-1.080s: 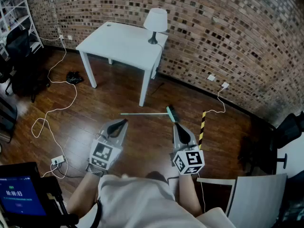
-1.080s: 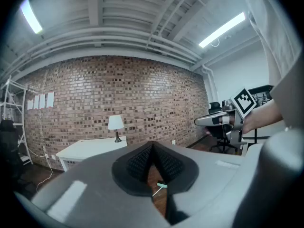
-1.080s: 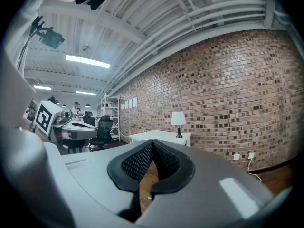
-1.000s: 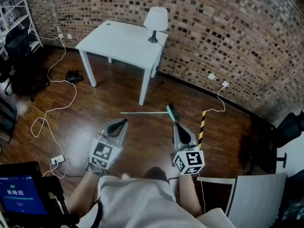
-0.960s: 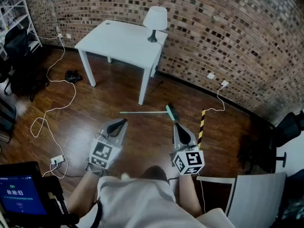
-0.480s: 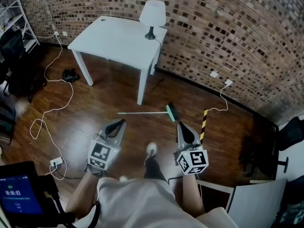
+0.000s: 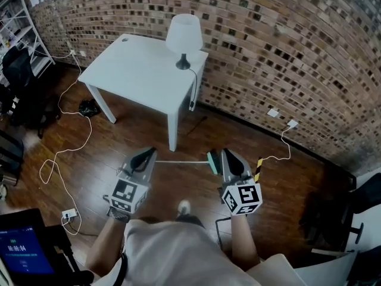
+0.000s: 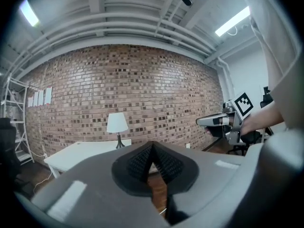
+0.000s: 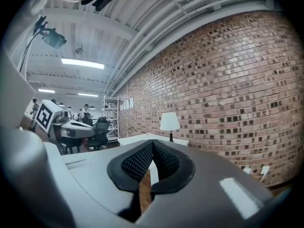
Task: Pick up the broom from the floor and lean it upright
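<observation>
- Screen point(image 7: 18, 252), lit blue, at the near left edge of the floor point(image 7: 119, 137).
- Dark chair point(image 7: 18, 70) at the far left, by the shelves.
- White cable point(image 7: 66, 149) loops across the left side of the floor and ends at a power strip point(image 7: 68, 214).
- Left gripper point(image 7: 149, 152) is held out in front of the person, pointing about level at the wall point(image 7: 286, 40). Its jaws are clenched tip to tip, gripping nothing.
- White table point(image 7: 131, 70) stands at the far side of the floor, its right edge near the wall.
- Lamp point(image 7: 183, 33) stands upright on the table's far right corner.
- Broom point(image 7: 181, 161) lies flat on the floor just in front of the table's near leg. Its thin handle points left. Its teal head points right, partly covered by the right gripper from overhead. It is not in either claw.
- Shoe point(image 7: 184, 207) on the floor, nearer the person than the broom and between the two arms.
- Right gripper point(image 7: 228, 155) is held level beside the left one, apart from it. Its jaws are clenched together, empty.
- Yellow-black striped bar point(image 7: 258, 169) lies on the floor just right of the right gripper.
- Two wall sockets sit low on the right of the wall, one with a white lead.
</observation>
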### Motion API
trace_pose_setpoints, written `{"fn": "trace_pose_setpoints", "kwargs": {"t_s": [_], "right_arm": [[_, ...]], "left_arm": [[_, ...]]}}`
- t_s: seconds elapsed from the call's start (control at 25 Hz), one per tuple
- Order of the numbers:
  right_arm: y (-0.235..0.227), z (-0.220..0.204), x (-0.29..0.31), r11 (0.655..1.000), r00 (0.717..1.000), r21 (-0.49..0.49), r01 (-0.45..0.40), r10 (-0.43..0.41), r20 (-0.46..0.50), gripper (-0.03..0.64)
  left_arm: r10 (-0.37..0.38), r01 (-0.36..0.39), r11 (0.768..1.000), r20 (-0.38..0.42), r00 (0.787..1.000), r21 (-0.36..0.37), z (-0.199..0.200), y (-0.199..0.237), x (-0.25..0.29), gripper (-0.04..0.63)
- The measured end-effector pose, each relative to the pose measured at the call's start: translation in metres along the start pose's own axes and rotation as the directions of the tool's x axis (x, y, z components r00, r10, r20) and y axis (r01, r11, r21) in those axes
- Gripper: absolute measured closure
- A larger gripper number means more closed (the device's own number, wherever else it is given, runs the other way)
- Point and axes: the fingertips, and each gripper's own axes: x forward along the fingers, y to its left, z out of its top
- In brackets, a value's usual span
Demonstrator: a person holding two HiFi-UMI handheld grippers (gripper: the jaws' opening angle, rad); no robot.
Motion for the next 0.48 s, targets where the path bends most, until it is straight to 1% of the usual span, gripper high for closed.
{"fn": "trace_pose_setpoints", "kwargs": {"t_s": [0.16,0.28,0.48], "right_arm": [[-0.022,0.008,0.031,1.000,1.000,-0.013,-0.015,0.015,0.007,0.603],[-0.031,-0.003,0.047,1.000,1.000,0.005,-0.003,0.003,-0.005,0.603],[-0.024,-0.009,0.068,1.000,1.000,0.022,0.014,-0.013,-0.025,0.604]], "left_arm": [[0.035,-0.035,0.999,-0.032,0.999,-0.009,-0.010,0.022,0.020,0.597],[0.049,-0.051,0.998,-0.059,0.997,-0.028,-0.024,0.035,0.030,0.597],[0.044,-0.048,0.998,-0.083,0.996,-0.046,-0.033,0.061,0.040,0.597]]}}
